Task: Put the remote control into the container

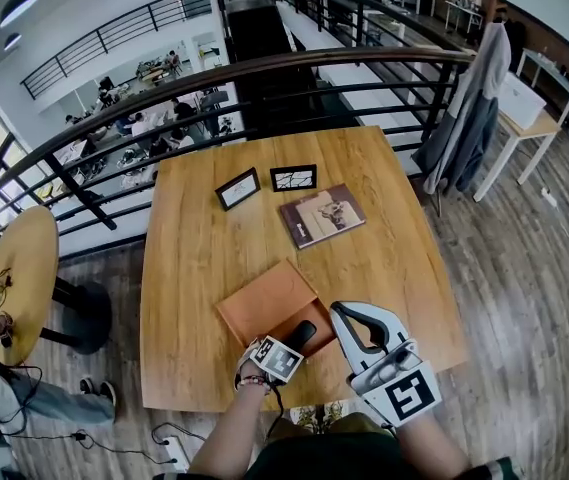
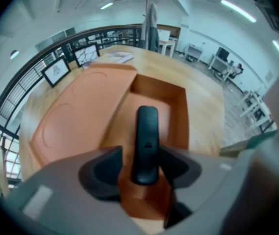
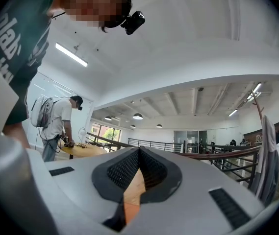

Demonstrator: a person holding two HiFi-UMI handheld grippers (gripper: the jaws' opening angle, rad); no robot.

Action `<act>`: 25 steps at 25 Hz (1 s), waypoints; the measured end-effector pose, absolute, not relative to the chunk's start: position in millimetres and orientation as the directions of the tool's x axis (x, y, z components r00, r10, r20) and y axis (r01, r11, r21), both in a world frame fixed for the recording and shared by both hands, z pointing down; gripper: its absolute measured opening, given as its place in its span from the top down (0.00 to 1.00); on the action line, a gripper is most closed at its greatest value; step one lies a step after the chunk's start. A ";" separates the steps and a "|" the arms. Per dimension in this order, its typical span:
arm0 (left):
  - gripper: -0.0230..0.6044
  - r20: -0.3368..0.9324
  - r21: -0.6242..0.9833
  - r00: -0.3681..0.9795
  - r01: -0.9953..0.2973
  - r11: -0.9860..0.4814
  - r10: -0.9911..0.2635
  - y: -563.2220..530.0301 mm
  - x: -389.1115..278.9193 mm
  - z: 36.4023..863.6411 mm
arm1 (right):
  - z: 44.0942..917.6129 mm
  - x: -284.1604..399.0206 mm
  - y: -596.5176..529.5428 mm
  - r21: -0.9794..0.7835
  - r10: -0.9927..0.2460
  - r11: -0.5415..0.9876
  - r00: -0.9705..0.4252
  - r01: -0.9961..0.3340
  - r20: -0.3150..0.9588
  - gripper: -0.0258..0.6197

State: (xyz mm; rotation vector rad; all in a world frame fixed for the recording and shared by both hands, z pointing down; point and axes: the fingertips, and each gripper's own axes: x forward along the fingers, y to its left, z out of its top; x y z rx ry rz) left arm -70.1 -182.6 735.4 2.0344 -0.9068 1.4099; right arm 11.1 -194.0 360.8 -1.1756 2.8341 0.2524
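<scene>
The black remote control (image 1: 304, 334) lies lengthwise inside the orange container (image 1: 264, 303) near the wooden table's front edge. In the left gripper view the remote (image 2: 146, 141) rests on the container's floor, its near end between my left gripper's (image 2: 141, 168) jaws. A sliver of orange shows between the left pad and the remote, so the jaws stand open around it. The container's wall (image 2: 181, 111) rises to the right; its flat lid (image 2: 75, 116) spreads to the left. My right gripper (image 1: 336, 310) hovers just right of the container, shut and empty (image 3: 139, 153), tilted upward.
Two small framed pictures (image 1: 237, 188) (image 1: 293, 177) and a brown book (image 1: 322, 215) sit further back on the table (image 1: 194, 268). A curved railing (image 1: 264, 68) runs behind it. A round side table (image 1: 19, 278) stands left, a coat rack (image 1: 469, 118) right.
</scene>
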 end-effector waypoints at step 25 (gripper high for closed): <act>0.63 0.752 -0.030 0.372 -0.805 -0.593 -0.544 -200.7 -70.7 602.3 | 354.7 -10.3 -196.5 0.139 -0.644 0.742 -0.755 -0.655 -0.121 0.93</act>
